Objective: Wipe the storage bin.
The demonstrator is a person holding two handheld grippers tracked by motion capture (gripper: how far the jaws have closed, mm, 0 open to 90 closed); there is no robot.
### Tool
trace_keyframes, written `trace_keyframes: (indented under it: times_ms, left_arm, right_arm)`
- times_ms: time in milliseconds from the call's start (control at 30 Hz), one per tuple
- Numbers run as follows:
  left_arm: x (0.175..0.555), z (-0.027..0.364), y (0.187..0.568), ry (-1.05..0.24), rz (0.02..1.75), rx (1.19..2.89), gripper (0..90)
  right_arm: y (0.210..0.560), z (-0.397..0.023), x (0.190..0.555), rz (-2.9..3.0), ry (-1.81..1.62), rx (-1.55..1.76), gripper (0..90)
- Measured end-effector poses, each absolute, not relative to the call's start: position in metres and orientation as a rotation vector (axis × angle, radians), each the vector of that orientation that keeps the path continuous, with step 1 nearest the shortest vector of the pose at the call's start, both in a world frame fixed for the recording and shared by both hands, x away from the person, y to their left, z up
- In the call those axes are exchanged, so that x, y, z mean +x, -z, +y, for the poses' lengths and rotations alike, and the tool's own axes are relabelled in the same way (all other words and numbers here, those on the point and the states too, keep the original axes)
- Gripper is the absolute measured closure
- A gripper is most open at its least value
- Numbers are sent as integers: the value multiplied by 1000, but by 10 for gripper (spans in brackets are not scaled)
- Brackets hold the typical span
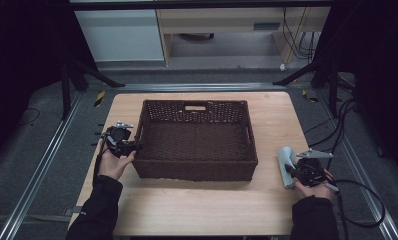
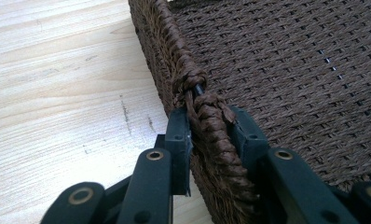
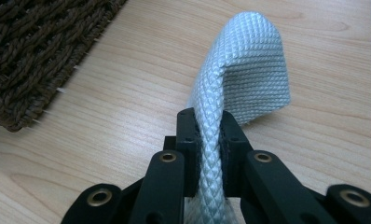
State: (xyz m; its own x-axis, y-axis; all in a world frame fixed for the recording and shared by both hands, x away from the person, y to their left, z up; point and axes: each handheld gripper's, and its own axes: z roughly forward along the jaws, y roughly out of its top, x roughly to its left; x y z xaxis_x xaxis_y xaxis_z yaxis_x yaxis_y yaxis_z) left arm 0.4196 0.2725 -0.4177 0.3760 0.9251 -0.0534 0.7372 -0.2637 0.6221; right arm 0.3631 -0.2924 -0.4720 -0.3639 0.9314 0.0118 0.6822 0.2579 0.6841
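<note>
Woven brown basket (image 1: 196, 140) is sitting empty mid-desk, the left gripper (image 2: 207, 135) pinching its braided rim to steady it. Right gripper (image 3: 210, 154) jaws are clamping the pale quilted cloth (image 3: 249, 70) beside the basket; putting it in looks still undone. Light wooden desk (image 1: 207, 210) is standing on grey flooring, with dark curtains around.

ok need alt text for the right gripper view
The right gripper pinches a folded pale blue quilted cloth between its black jaws, above a light wooden table. A brown woven basket corner sits upper left.
</note>
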Motion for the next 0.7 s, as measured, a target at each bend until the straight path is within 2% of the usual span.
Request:
trace_keyframes:
  times_ms: [367,700]
  left_arm:
    - [420,273,418,-429,1428,2075,709]
    - [420,273,418,-428,1428,2075,709]
  right_arm:
    - [479,-290,365,2189,-839,1468,795]
    - [482,-290,365,2175,-807,1459,649]
